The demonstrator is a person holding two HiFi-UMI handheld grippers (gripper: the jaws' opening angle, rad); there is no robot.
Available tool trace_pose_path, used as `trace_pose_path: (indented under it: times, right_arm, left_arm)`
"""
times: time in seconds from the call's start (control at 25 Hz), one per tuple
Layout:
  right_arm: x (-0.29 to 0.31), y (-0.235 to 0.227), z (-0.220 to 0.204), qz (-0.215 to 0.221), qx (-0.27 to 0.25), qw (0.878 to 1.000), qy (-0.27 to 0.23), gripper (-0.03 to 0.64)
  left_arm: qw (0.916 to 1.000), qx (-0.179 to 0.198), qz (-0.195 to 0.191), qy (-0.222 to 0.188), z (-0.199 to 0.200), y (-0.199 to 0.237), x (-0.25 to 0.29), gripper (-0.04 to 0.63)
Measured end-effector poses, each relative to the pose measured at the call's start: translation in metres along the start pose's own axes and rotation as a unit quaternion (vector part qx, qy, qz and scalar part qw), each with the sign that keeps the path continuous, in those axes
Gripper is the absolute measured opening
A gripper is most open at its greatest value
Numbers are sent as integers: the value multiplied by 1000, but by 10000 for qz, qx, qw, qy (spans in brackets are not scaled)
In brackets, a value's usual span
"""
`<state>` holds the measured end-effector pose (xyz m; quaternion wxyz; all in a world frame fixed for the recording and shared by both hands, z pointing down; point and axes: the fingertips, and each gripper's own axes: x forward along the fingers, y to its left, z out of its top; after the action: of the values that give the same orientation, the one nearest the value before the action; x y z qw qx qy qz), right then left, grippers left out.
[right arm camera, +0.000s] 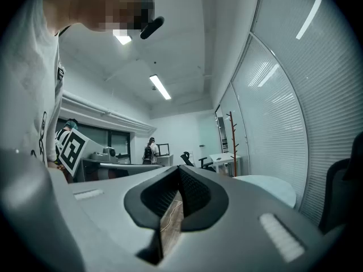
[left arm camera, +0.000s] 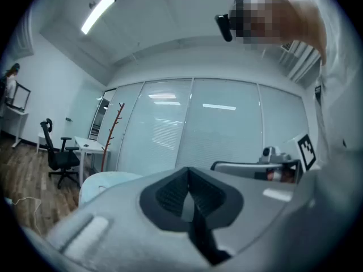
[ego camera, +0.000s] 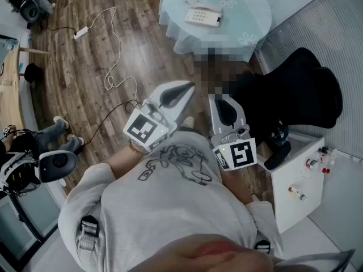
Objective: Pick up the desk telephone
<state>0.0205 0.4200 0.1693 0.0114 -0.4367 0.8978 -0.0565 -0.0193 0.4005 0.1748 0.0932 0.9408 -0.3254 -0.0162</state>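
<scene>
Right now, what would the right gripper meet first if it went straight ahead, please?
Probably nothing near: the right gripper points into open space; the round table lies lower, right of its line.

A wood floor and a round table lie ahead of the left tongs, a glass wall beyond.

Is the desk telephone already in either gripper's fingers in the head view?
No, the desk telephone sits on the round table, well apart from the left gripper and right gripper, both shut and empty.
</scene>
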Motion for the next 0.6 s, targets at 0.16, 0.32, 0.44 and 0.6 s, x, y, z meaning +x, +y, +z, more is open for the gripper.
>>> trace_pose_path:
  times: [0.16,0.32,0.44,0.6]
  right_arm:
    - [-4,-17,-3,54,10,10000,51,5]
    - [-7,-26,-7,124,30,9999,92,5]
    - [-11,-30,-7,182,41,9998,99,5]
    - [-11,-36,-6,207,94,9997,43,5]
  left_arm:
    - [10000,-34,47,13,-4,-4,18,2]
    - [9999,-85,104,-20,-9,-9,28,2]
    - [9997,-146,181,-17,-13,-11,33,2]
    - [9998,-59,212,-8,-13,-12,36,2]
